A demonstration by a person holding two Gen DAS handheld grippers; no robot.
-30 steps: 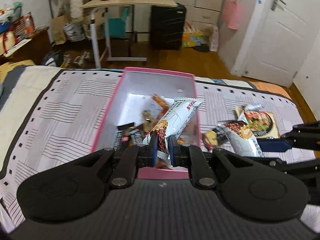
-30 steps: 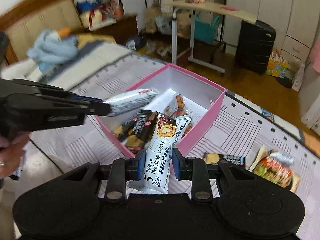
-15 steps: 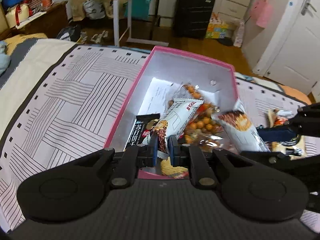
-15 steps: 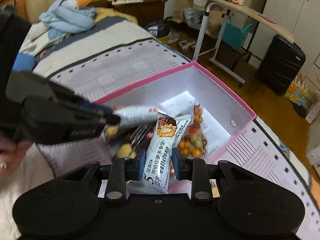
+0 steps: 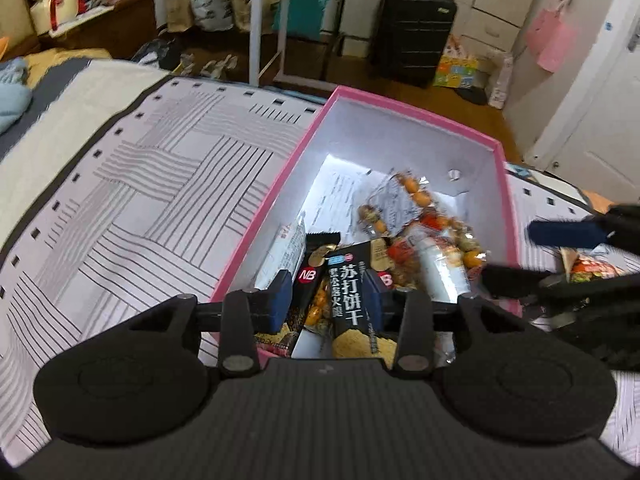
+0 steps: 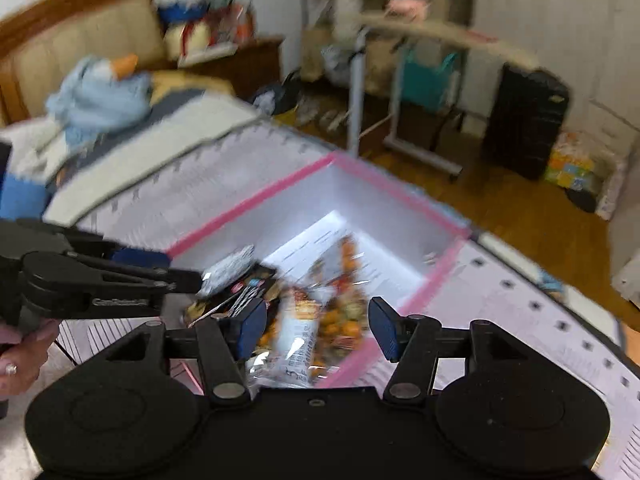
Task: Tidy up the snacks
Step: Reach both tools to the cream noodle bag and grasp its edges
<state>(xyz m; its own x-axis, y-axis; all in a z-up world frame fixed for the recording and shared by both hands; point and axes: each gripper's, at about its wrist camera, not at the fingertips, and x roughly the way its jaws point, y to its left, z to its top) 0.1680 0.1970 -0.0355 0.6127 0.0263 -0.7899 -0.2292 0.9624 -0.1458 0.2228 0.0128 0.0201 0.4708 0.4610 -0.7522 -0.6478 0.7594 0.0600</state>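
Both your grippers hang over the near end of the pink box (image 5: 416,120), which sits on the striped bed cover (image 5: 160,200). Your left gripper (image 5: 326,300) has its jaws apart with nothing between them; the black cracker pack (image 5: 352,292) seen through the gap lies in the box below. Your right gripper (image 6: 316,326) is likewise spread wide, and the white bar (image 6: 298,334) under it lies loose on the pile, gripped by neither pad.

The snacks are heaped at the box's near end: black packs, the white bar, and a clear bag of orange nuts (image 5: 424,216) toward the middle. The far end is bare but for a printed sheet (image 5: 340,196) on the floor.

These should all be light, crinkly foil or film packs, slippery and easily crushed. Judge the crackers brittle, so pinch a pack at its sealed end, or lightly across its narrow width. The nut bag will sag and shift; take it by its top seam.

The left view is sharp, so you can read the labels and see another snack (image 5: 588,268) on the cover past the box's right wall. The right view is blurred, but it alone shows your left hand (image 6: 24,352) and the headboard (image 6: 72,40).
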